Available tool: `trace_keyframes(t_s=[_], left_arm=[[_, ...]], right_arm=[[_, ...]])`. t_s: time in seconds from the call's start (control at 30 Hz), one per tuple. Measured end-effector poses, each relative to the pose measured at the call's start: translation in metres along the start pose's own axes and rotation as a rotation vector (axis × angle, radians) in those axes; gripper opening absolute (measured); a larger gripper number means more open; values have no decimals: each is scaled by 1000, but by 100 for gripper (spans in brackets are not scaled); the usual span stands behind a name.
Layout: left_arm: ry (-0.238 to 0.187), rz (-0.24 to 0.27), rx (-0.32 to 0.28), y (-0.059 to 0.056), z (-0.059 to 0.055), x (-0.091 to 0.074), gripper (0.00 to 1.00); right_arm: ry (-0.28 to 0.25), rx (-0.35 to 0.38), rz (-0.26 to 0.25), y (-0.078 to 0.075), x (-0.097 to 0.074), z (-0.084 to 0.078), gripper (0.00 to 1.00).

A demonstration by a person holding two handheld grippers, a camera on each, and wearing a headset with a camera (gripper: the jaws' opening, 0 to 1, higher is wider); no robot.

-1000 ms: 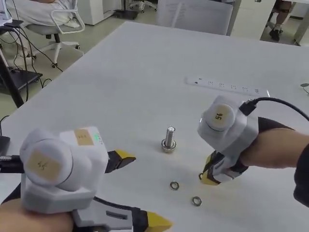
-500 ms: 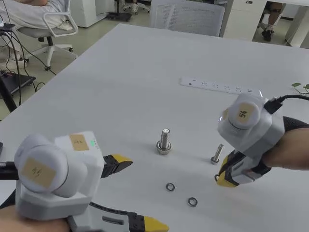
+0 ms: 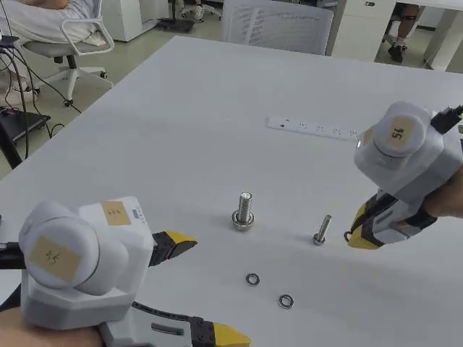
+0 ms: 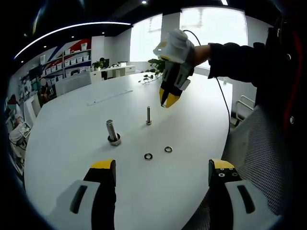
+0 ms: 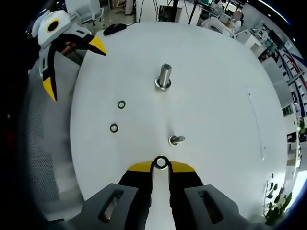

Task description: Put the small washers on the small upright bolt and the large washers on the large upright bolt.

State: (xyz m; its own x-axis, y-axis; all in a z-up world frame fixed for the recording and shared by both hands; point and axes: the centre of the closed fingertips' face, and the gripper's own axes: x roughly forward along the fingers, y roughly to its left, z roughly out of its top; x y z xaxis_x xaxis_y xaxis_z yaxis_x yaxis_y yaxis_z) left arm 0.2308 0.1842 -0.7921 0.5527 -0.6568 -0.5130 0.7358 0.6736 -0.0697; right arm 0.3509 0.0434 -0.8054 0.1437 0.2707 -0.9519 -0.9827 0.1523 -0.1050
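Right gripper view: right gripper (image 5: 161,168) pinches a washer (image 5: 161,162).

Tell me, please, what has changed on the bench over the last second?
The right gripper, shut on a washer, has moved off to the right and lifted a little, uncovering the small bolt that it had hidden. The large bolt, the two loose washers and the open left gripper stayed as they were.
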Motion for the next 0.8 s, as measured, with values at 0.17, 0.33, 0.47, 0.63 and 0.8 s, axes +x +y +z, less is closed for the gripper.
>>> trace_keyframes(t_s=[0.17,0.33,0.47,0.63,0.8], left_arm=[[1,3,-3,0,-1,0,79],[4,6,0,0,-1,0,79],[5,4,-6,-1,-1,0,79],[7,9,-6,0,-1,-1,79],[8,12,-8,0,-2,-1,79]], right_arm=[[-22,-9,-11,-5,-5,11,13],[-24,-29,-20,-10,-8,17,13],[-26,-40,-24,-15,-8,22,13],[-28,-46,-18,-18,-4,27,13],[-19,-54,-5,-18,2,28,13]])
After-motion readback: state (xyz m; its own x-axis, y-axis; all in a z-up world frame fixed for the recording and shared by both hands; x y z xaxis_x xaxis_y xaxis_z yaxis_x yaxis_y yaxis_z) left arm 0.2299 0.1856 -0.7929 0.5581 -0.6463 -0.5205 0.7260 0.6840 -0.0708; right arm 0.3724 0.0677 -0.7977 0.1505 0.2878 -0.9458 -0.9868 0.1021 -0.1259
